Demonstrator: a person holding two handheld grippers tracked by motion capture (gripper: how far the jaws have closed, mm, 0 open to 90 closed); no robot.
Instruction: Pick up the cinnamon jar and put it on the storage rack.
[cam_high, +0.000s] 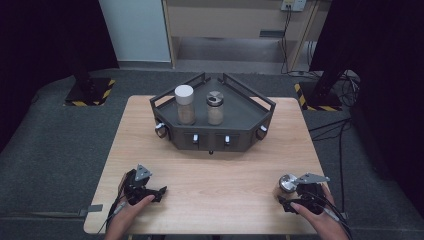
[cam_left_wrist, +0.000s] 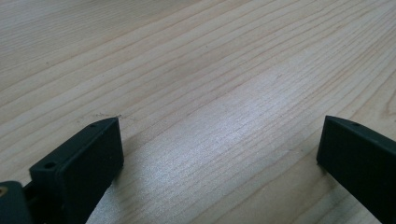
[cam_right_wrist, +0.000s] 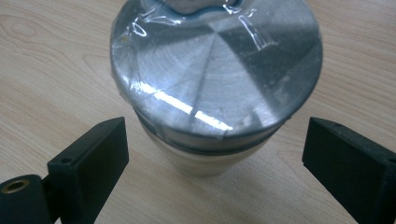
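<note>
Steel-lidded jar, pale below, upright between the spread right gripper jaws.

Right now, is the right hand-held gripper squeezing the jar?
No, the right hand-held gripper has its jaws spread wide, with gaps on both sides of the jar.

The left gripper, held in the left hand low at the near left, points inward with its jaws spread wide, while the right gripper, held in the right hand at the near right, likewise has both jaws parted.
</note>
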